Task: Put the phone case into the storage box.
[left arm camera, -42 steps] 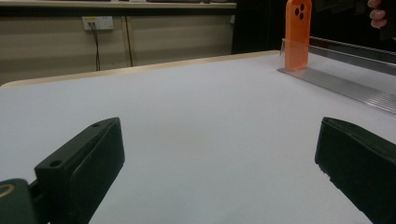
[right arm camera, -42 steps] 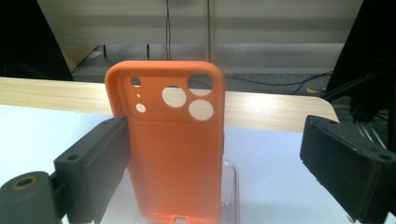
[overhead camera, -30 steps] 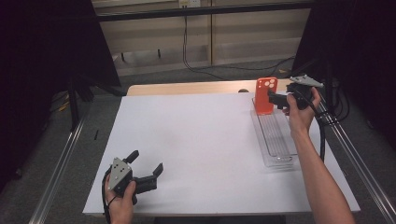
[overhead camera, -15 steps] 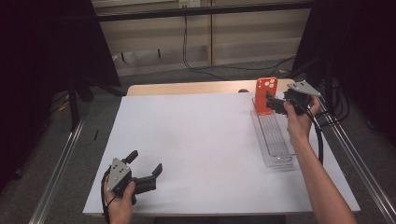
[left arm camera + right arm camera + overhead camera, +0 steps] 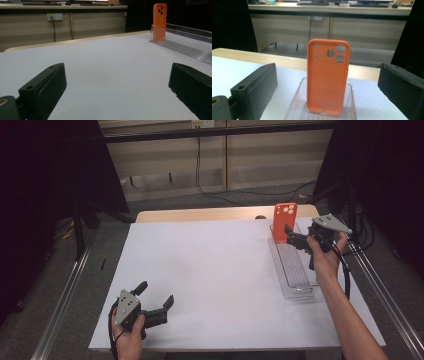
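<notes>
Phone case (image 5: 327, 77) upright in clear rack (image 5: 295, 270); right gripper (image 5: 295, 240) jaws spread behind it, left gripper (image 5: 155, 302) spread

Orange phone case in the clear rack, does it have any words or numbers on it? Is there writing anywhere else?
None: the orange rubbery phone case standing upright in the clear ribbed plastic rack is plain, with just camera holes.
None: the white table top is blank.
None: the right claw and left claw bear no readable label.
</notes>
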